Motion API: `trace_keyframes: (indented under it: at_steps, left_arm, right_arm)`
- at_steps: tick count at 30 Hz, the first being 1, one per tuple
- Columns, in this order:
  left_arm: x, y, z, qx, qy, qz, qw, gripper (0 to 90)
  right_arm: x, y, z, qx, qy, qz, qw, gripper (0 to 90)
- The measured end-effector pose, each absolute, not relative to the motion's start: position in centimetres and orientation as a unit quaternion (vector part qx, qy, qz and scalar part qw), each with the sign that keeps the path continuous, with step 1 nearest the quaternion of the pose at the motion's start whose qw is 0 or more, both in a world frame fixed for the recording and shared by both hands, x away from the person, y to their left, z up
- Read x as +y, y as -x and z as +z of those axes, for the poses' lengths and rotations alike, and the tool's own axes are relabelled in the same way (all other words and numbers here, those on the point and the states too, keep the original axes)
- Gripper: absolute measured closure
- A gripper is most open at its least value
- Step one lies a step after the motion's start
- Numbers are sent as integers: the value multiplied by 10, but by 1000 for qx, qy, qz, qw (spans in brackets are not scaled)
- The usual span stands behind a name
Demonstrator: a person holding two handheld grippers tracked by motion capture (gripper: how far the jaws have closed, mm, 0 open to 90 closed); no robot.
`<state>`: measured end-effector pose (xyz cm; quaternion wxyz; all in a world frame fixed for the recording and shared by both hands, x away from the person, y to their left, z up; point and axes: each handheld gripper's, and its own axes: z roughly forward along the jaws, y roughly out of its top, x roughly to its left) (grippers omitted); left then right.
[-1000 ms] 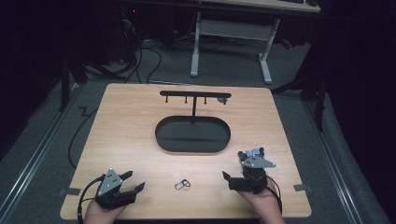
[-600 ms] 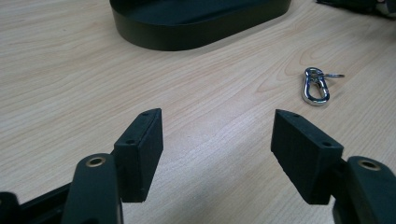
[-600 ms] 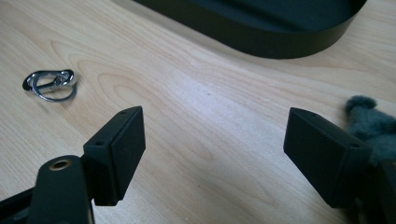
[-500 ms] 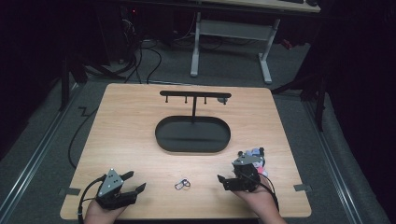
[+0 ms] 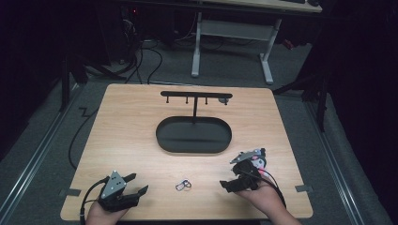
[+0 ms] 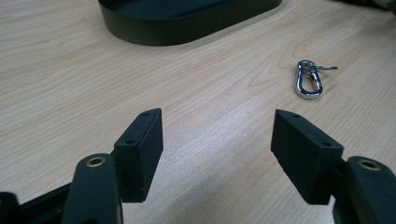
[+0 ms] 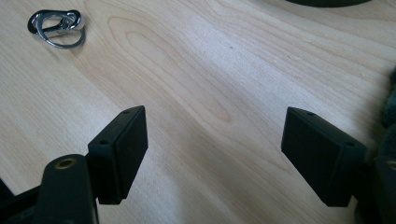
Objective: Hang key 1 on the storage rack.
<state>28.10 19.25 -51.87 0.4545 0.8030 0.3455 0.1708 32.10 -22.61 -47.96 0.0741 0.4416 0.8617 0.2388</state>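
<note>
A small silver carabiner with a key ring lies flat on the wooden table near its front edge, between my two grippers. My left gripper rests at the front left, open and empty; in the left gripper view the carabiner lies ahead to the right. My right gripper sits at the front right, open with nothing between its jaws, which have narrowed a little in the last second. In the right gripper view the carabiner is at the upper left.
A black oval tray stands mid-table with a thin T-shaped rack rising from its back edge. The tray's wall fills the top of the left gripper view. A desk frame and cables stand on the floor beyond the table.
The right gripper has slid slightly toward the front edge and a little left, toward the carabiner. The left gripper and the carabiner have stayed put.
</note>
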Motion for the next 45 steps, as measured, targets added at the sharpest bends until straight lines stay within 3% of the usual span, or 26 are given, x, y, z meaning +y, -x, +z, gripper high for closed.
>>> trace_keyframes:
  at_steps: [12, 29, 40, 45]
  left_arm:
    - [193, -281, -519, 344, -803, 169, 457, 349]
    - [193, -281, -519, 341, -806, 166, 455, 348]
    - [191, -281, -519, 335, -809, 162, 455, 348]
    - [190, -280, -519, 332, -811, 163, 455, 348]
  right_arm:
    - [-234, -327, -457, 885, -429, 177, 28, 293]
    - [-268, -333, -427, 883, -453, 114, 40, 295]
    - [-292, -340, -432, 859, -503, 87, 45, 193]
    - [-295, -345, -450, 847, -524, 71, 54, 152]
